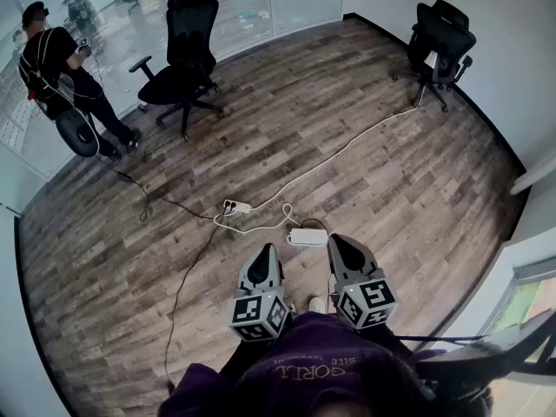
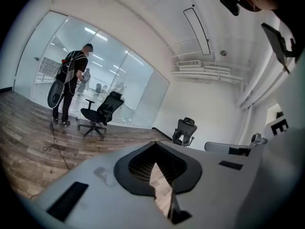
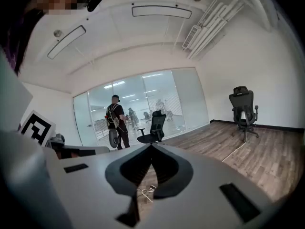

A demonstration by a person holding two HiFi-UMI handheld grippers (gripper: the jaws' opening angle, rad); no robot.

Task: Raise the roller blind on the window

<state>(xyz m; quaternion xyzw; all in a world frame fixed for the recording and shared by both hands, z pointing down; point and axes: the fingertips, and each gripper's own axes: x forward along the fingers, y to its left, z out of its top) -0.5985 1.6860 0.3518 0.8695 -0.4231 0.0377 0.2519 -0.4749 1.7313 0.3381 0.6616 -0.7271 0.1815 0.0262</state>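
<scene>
Two empty grippers, left gripper (image 1: 264,261) and right gripper (image 1: 345,252), low over floor (image 1: 365,163), fingers pressed together; resting, blind not near yet

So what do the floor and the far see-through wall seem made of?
The floor: wood-look planks, matte grey-brown, with grain and seams; possibly laminate or vinyl. The far wall: clear, glossy glass panels, since another room shows through.

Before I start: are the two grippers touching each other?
Apart. The head view shows a strip of floor between the left gripper and the right gripper.
</scene>
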